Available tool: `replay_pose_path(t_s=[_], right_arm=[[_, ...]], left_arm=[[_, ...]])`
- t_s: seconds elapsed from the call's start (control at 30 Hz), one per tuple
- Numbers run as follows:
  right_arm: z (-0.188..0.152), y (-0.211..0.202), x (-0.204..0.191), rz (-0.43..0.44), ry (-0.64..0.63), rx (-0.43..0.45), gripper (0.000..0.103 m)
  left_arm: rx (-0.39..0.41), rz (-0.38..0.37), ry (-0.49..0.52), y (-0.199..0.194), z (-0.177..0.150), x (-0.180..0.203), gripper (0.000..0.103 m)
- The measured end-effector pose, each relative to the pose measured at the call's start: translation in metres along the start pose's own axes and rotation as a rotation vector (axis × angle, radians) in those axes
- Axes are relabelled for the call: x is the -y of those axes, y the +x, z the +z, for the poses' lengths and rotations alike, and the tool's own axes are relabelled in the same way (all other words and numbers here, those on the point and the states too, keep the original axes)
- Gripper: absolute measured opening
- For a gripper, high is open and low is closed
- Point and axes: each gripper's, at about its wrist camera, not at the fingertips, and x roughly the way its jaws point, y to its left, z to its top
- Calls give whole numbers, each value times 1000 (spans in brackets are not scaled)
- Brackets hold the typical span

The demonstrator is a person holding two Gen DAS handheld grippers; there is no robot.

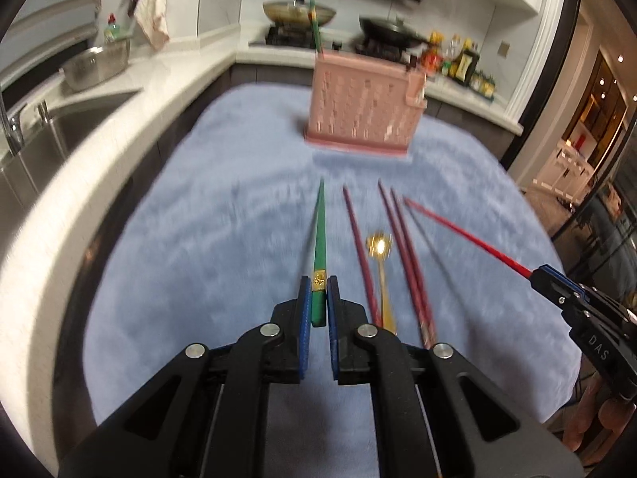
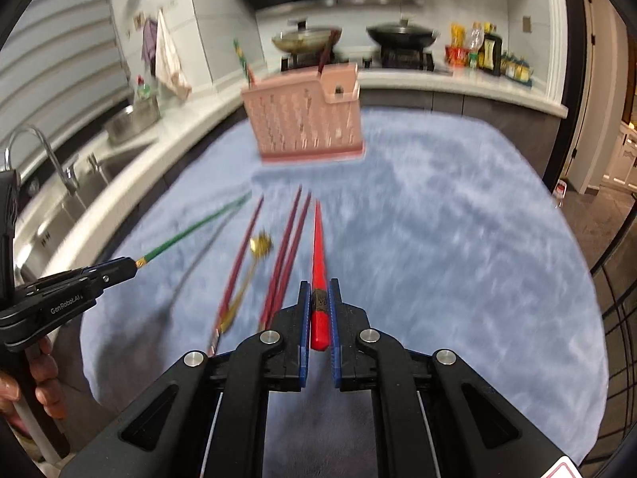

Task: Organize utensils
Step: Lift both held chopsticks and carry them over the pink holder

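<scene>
My left gripper (image 1: 318, 283) is shut on a green chopstick (image 1: 319, 235) and holds it above the blue cloth (image 1: 199, 239), tip pointing at the pink utensil holder (image 1: 360, 109). My right gripper (image 2: 319, 287) is shut on a red chopstick (image 2: 318, 247). It also shows in the left wrist view (image 1: 535, 273) with the red chopstick (image 1: 466, 235). Three maroon chopsticks (image 1: 406, 247) and a gold spoon (image 1: 380, 249) lie on the cloth between the grippers. One green chopstick (image 1: 314, 26) stands in the holder.
A white counter with a sink (image 1: 59, 127) and a steel bowl (image 1: 97, 65) runs along the left. A stove with two pans (image 1: 298, 12) and sauce bottles (image 1: 462, 61) stands behind the holder. The left gripper shows in the right wrist view (image 2: 129, 265).
</scene>
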Motion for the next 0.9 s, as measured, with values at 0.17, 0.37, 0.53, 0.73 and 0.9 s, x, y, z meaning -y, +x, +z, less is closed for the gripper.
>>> replay_pose_path(t_s=[0.17,0.37,0.53,0.73,0.9], right_arm=[[36,-17,8,-1,29,73,8],[74,-28,22,3,64,150,7],[95,-28,30,4,78,187,7],[126,-24,39,31,99,224,7],[163,-22,44,81,125,267,7]], left_arm=[[84,-3,-2,-17,34,-1,7],[158,14,-16,-22,73,-7,7],[177,23,-12,-15,100,-8,7],[211,25,2,-12,133,-3,7],[269,26,15,-14,169,1,7]])
